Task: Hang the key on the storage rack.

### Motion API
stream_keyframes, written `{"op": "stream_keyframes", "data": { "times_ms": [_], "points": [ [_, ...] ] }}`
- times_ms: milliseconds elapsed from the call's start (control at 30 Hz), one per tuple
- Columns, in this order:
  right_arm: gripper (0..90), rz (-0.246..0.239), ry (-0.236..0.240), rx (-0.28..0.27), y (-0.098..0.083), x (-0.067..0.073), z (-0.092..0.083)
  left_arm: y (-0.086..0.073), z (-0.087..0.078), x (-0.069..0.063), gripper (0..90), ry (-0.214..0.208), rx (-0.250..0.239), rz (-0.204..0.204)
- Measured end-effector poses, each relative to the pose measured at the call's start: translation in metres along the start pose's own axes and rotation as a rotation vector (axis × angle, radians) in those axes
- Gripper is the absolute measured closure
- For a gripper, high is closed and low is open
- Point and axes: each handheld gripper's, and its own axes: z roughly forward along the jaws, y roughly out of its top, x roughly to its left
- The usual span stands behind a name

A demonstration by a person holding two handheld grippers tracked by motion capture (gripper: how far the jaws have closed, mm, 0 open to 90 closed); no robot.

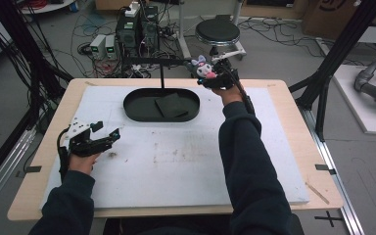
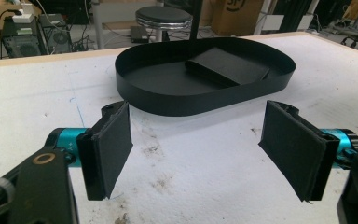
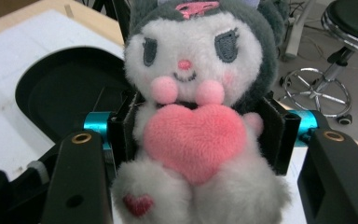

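Plush toy [image 3: 193,107], white w/ dark hood and pink heart on its chest, sits upright between the jaws of the right gripper [image 1: 214,78], which are clamped on its sides at body level; pads press into the fur both sides, head sticks up above them. In the high view the plush toy [image 1: 205,70] is held in the air at the far edge of the table, just beyond and to the right of the black oval tray [image 1: 135,111].

Key relation: tray lies left of and slightly nearer than the toy, as the high view shows it. Tray's long axis runs left-right across the table, so there's plenty of room along that line and less front-to-back. Inside it a dark flat folded piece [image 1: 171,105] takes the right-middle part; left half of the tray floor looks bare.

Judgement: likely next is carrying the toy over the tray's right rim and lowering it. The right hand is clearly the nearer one and already has it.

Left gripper [image 1: 103,136] is well apart from all this, low over the white mat [image 1: 176,166] at near left, jaws wide apart w/ nothing between them. Its own view looks at the tray [image 2: 168,100] from the near side.
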Motion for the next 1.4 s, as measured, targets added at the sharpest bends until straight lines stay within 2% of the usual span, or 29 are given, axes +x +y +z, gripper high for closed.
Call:
{"op": "stream_keyframes", "data": {
  "times_ms": [100,167,233,367,533,700,833,867,967,1033,1133,1200,1233,1400],
  "points": [
    [43.1,-0.005,-0.007,0.041,-0.005,-0.001,0.002,0.0,0.001,-0.001,24.4,-0.002,0.003,0.002],
    [43.4,0.01,-0.005,0.057,-0.008,-0.002,0.005,0.0,0.001,-0.001,24.4,-0.003,0.003,0.003],
    [43.5,0.007,-0.021,0.089,-0.011,-0.003,0.011,0.0,0.0,-0.001,24.4,-0.003,0.003,0.003],
    [43.7,0.009,-0.023,0.136,-0.016,0.001,0.025,0.0,0.001,0.0,24.4,-0.002,0.001,-0.003],
    [43.3,0.016,-0.059,0.143,-0.017,0.011,0.041,0.0,0.0,-0.001,24.4,-0.002,0.001,-0.003],
    [43.3,0.035,-0.067,0.15,-0.02,0.019,0.057,0.0,0.0,0.0,24.4,-0.001,0.002,0.0],
    [42.3,0.057,-0.069,0.14,-0.023,0.019,0.064,0.0,0.0,0.0,24.4,-0.001,0.002,0.0],
    [40.5,0.074,-0.064,0.135,-0.023,0.02,0.065,0.0,0.0,0.0,24.4,-0.001,0.002,0.001],
    [29.6,0.085,-0.056,0.126,-0.025,0.02,0.067,0.0,0.001,0.0,24.4,-0.002,0.001,-0.002],
    [26.1,0.078,-0.058,0.128,-0.026,0.02,0.066,0.0,0.001,-0.001,24.4,-0.002,0.004,0.001],
    [23.8,0.082,-0.047,0.089,-0.026,0.018,0.058,0.0,0.0,-0.001,24.4,-0.004,0.003,0.004],
    [23.9,0.134,0.003,0.047,-0.026,0.014,0.048,0.0,0.0,-0.001,24.4,-0.003,0.004,0.003],
    [24.8,0.142,0.024,0.024,-0.026,0.012,0.042,0.0,0.001,-0.001,24.4,-0.004,0.003,0.001],
    [24.1,0.086,0.042,-0.027,-0.023,0.006,0.001,0.0,0.001,-0.001,24.4,-0.008,0.003,0.0]
  ]
}}
